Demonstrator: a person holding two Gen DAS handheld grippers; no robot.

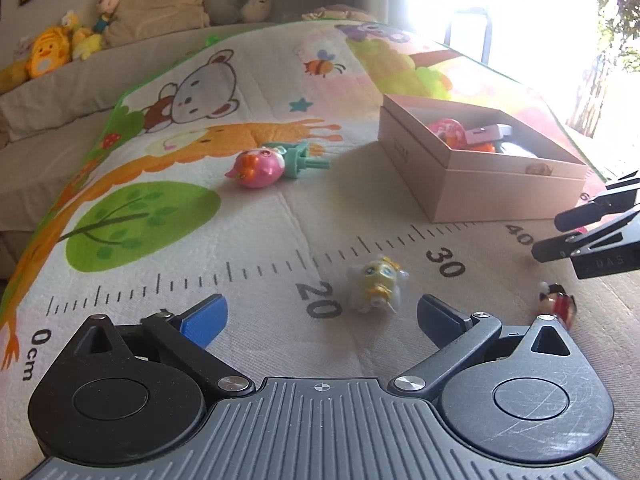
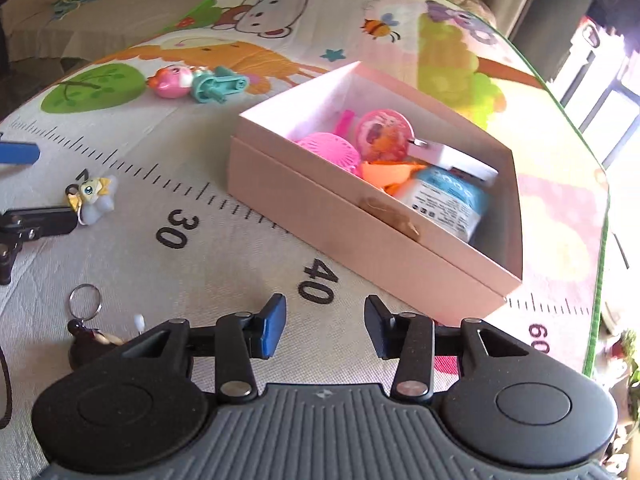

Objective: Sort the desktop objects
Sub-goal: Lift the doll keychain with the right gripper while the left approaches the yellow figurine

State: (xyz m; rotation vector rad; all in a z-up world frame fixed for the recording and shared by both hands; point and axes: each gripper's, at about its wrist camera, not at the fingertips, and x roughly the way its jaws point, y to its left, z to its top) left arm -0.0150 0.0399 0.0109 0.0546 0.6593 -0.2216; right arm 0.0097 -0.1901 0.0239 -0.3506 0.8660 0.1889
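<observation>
A small yellow doll toy (image 1: 376, 284) lies on the play mat by the printed 20 mark, just ahead of my open left gripper (image 1: 322, 316) and nearer its right finger. A red and black keychain figure (image 1: 558, 304) lies further right. My right gripper (image 2: 326, 328) hovers open over the mat near the 40 mark, nothing between its fingers, close to the front of the pink box (image 2: 360, 216). The same keychain figure (image 2: 86, 320) with its ring lies left of it. A pink bird toy (image 1: 254, 168) and a teal toy (image 1: 298, 158) lie together further back.
The box holds a pink ball (image 2: 332, 150), a round pink toy (image 2: 384, 134), an orange piece (image 2: 388, 174), a white item (image 2: 452, 156) and a blue-labelled jar (image 2: 448, 200). A sofa with plush toys (image 1: 44, 56) runs along the far left. The mat's green edge (image 2: 596, 280) runs along the right.
</observation>
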